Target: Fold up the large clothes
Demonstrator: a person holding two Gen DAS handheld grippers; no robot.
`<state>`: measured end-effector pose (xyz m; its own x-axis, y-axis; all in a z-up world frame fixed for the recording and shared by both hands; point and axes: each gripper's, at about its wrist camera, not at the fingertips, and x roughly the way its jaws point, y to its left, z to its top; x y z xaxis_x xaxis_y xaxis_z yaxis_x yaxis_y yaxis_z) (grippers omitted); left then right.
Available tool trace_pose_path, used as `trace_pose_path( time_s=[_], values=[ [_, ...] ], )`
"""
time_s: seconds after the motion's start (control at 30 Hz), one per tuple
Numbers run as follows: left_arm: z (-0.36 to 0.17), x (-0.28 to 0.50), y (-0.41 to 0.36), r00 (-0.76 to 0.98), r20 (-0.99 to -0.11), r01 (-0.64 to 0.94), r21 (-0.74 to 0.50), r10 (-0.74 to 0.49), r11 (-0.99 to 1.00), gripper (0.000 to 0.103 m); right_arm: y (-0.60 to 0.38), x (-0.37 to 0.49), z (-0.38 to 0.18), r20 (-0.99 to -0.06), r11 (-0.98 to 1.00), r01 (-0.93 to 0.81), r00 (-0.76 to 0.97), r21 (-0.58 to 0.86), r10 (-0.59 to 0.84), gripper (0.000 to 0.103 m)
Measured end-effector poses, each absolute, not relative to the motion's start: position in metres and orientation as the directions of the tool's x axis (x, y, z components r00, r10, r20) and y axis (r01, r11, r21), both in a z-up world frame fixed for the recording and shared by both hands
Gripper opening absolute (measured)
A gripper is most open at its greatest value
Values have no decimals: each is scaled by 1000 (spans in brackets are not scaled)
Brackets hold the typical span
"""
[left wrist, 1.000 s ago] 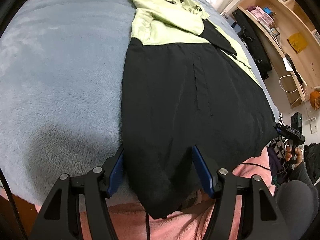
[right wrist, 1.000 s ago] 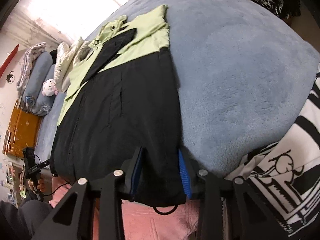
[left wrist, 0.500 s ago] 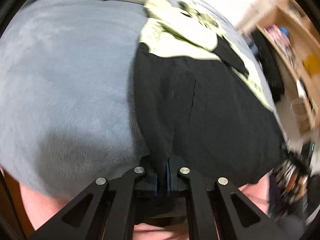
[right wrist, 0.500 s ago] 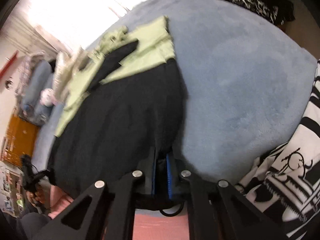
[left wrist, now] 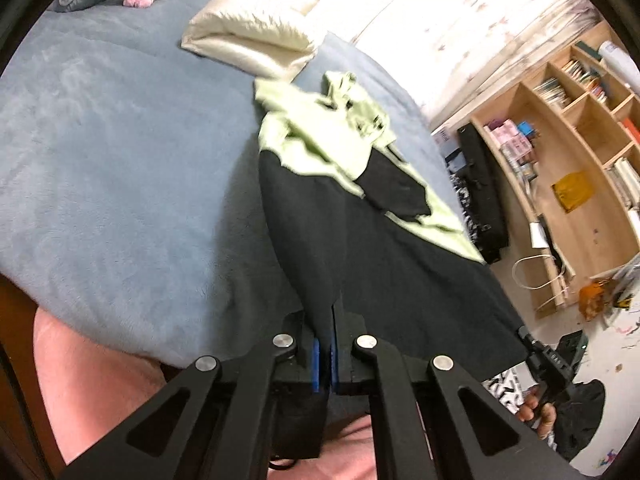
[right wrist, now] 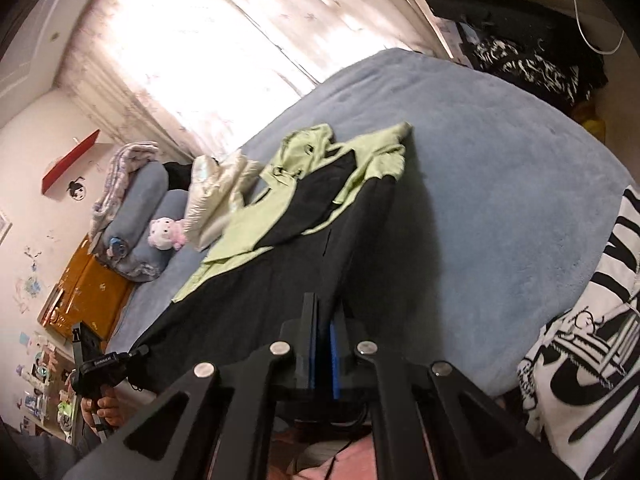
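Left wrist view showing the left gripper (left wrist: 325, 354) clamping the near hem corner of the black-and-green garment (left wrist: 372, 248) — stretching ahead across the blue bed (left wrist: 120, 168). Right gripper (right wrist: 325, 356) likewise pinching the opposite corner. Keeping both lifts level and the hem taut — carrying it forward evenly.

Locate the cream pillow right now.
The cream pillow lies on the blue blanket at the far end of the bed, just beyond the green top of the black-and-green garment; in the right wrist view it sits beside the pink plush toy.
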<state>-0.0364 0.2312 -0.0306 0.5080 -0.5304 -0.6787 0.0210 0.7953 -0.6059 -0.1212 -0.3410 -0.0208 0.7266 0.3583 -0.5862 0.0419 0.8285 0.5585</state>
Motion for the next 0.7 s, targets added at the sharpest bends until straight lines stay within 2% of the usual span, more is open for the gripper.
trace_pose_path(
  time_s=[0.17,0.37,0.7],
  values=[
    [-2,-51,257,554,-650,1,-625,-520,781,1,-344,-146,3,-564,824,36,746,566,355,4],
    [-7,-37,283,560,-642,-89,-675,-523,733,1,-361,-137,0,-542,773,86,761,629,357,4],
    [-9,80,279,583,-650,-125,-665,-488,737,1,-402,-39,-9,-535,686,181,770,705,347,4]
  ],
)
